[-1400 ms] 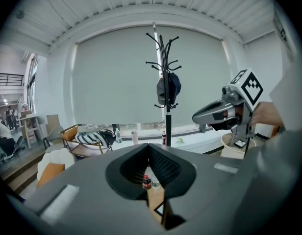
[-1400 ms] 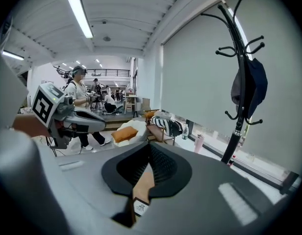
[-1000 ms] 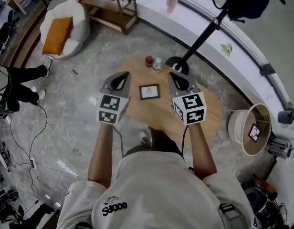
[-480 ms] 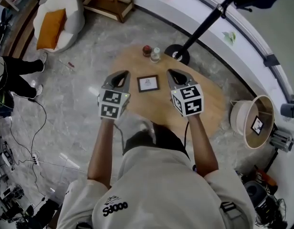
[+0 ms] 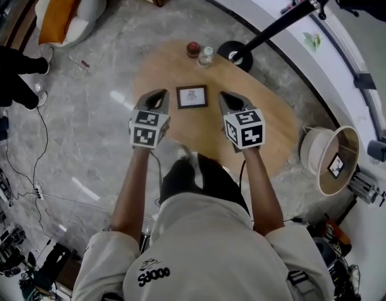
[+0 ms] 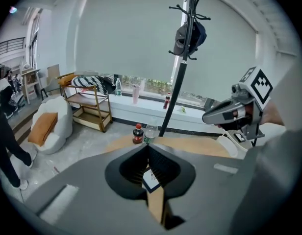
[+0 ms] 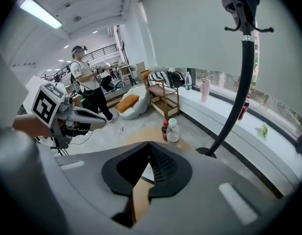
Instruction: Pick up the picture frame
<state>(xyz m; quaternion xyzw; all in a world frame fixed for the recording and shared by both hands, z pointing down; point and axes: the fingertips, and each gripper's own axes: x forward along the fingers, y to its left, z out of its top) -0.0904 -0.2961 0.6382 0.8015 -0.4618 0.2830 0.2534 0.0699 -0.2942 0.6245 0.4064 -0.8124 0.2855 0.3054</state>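
Observation:
A small dark-edged picture frame (image 5: 192,96) with a white print lies flat on the round wooden table (image 5: 268,127). My left gripper (image 5: 160,94) hangs just left of it and my right gripper (image 5: 225,96) just right of it, both above the tabletop and pointing down and forward. Both are shut with nothing held. In the left gripper view the jaws meet at the tips of my left gripper (image 6: 148,146), and a corner of the frame (image 6: 152,180) shows below them. The right gripper view shows the frame (image 7: 147,171) behind my shut right gripper (image 7: 149,144).
A dark red-capped bottle (image 5: 193,47) and a clear bottle (image 5: 207,55) stand at the table's far edge beside a coat stand's round base (image 5: 234,52). A round white shade (image 5: 334,162) sits on the floor at right. A white beanbag (image 5: 67,5) and a person (image 5: 11,68) are at left.
Both grippers have sunk toward the tabletop and tipped further down, still flanking the frame. The frame has not moved.

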